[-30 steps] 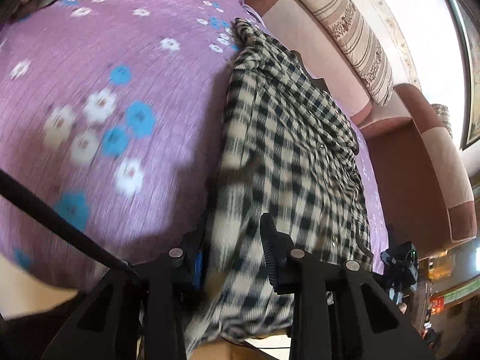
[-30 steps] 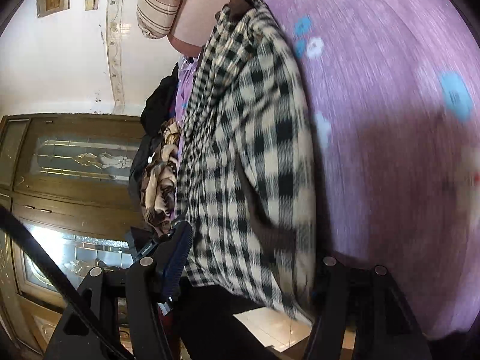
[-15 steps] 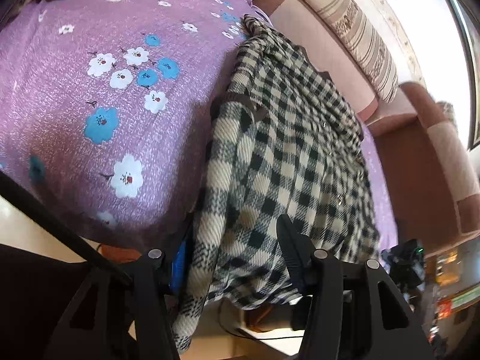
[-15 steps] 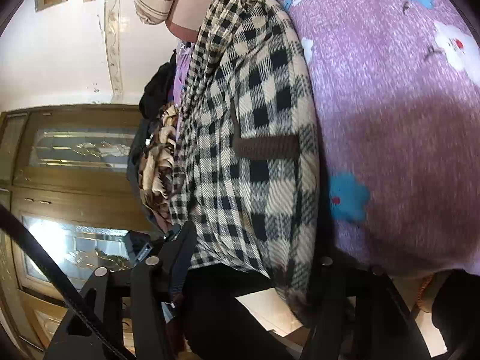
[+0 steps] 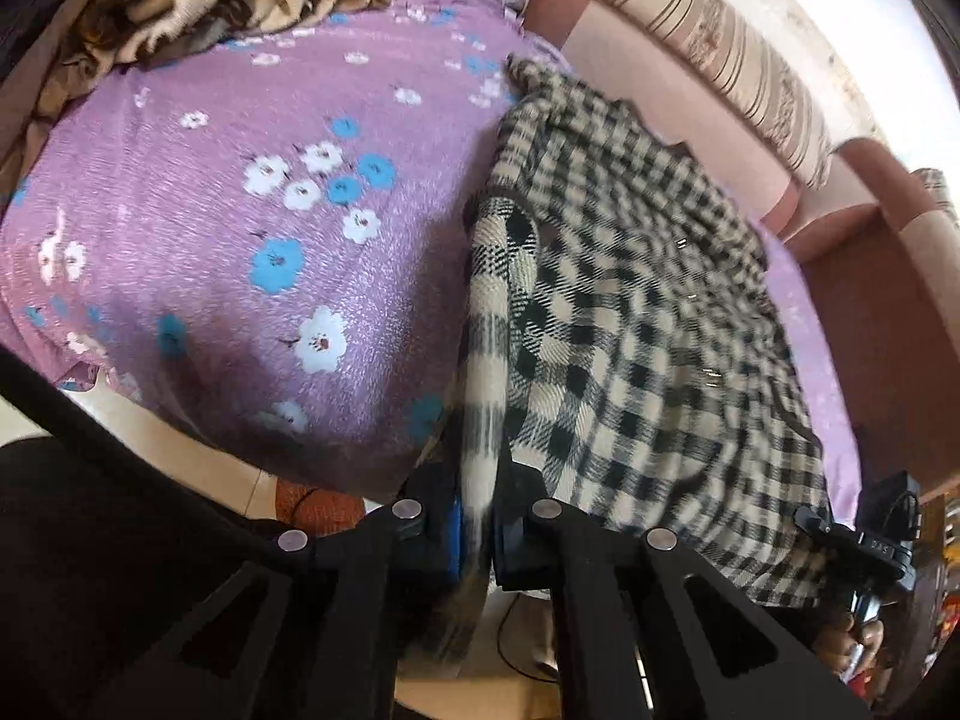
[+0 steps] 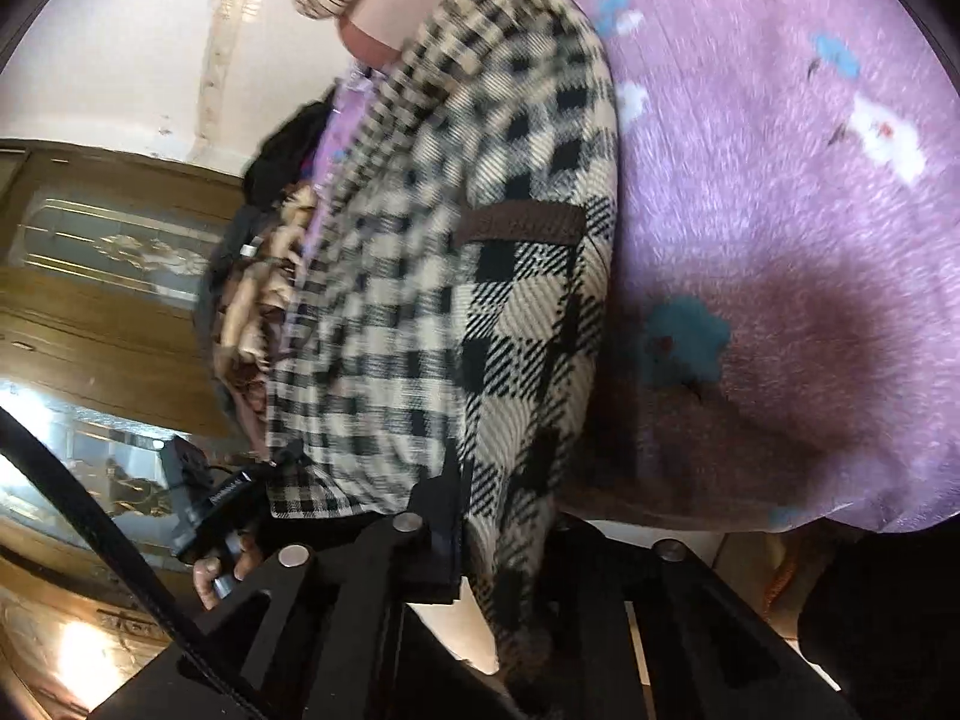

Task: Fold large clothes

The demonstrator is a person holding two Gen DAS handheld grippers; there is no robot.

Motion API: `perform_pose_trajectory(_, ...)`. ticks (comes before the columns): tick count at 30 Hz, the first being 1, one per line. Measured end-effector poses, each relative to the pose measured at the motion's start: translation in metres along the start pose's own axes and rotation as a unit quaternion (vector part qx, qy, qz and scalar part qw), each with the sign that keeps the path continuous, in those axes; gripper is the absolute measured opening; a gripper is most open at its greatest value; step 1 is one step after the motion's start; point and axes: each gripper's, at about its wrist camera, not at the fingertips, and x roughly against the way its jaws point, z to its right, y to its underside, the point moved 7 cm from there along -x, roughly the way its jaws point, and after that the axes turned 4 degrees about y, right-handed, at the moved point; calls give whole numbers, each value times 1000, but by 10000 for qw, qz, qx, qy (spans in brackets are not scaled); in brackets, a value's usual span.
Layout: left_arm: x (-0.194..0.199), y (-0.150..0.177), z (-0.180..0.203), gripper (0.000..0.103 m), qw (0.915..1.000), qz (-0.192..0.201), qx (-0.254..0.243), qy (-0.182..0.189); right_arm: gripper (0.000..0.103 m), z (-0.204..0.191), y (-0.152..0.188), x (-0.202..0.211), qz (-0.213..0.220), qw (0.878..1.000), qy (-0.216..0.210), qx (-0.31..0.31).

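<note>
A black-and-cream checked coat [image 5: 630, 312] lies on the purple flowered bed cover [image 5: 252, 252], its hem hanging over the near edge. My left gripper [image 5: 480, 516] is shut on the coat's hem at one folded edge. The other gripper shows at the right of the left wrist view [image 5: 864, 546]. In the right wrist view the coat [image 6: 480, 276] shows a brown pocket trim [image 6: 522, 222]. My right gripper [image 6: 504, 516] is shut on the coat's hem at the opposite side. The bed cover [image 6: 810, 240] lies to the right there.
A striped bolster [image 5: 720, 54] lies on the pink sofa back [image 5: 660, 90] behind the coat. A brown patterned blanket [image 5: 198, 6] is piled at the far left. Dark clothes [image 6: 282, 150] and a wooden glazed door [image 6: 108, 252] show in the right wrist view.
Both grippers have closed from open onto the coat's hem. Both have drawn back toward the bed's near edge, and the coat is blurred by movement.
</note>
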Motion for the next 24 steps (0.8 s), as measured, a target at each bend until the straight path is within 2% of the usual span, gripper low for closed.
perform_pose_trajectory(4, 28, 10, 9, 4, 9996, 106, -23, 242, 7, -5, 7, 26, 134, 9993, -356, 68)
perform_pose_trajectory(10, 25, 12, 16, 4, 9998, 59, -53, 202, 7, 3, 15, 37, 74, 9992, -379, 99)
perform_pose_trajectory(14, 26, 4, 17, 4, 9996, 39, 84, 277, 7, -15, 7, 39, 92, 9988, -328, 342)
perform_pose_trajectory(17, 30, -20, 18, 4, 9988, 90, 203, 445, 7, -27, -6, 53, 173, 9981, -297, 514)
perform_pose_trajectory(20, 28, -59, 24, 4, 9984, 182, 190, 494, 7, -41, -37, 62, 309, 9968, -228, 701)
perform_pose_trajectory(24, 8, -133, 44, 4, 9982, 381, 66, 453, 7, -62, -110, 67, 631, 9935, 38, 942)
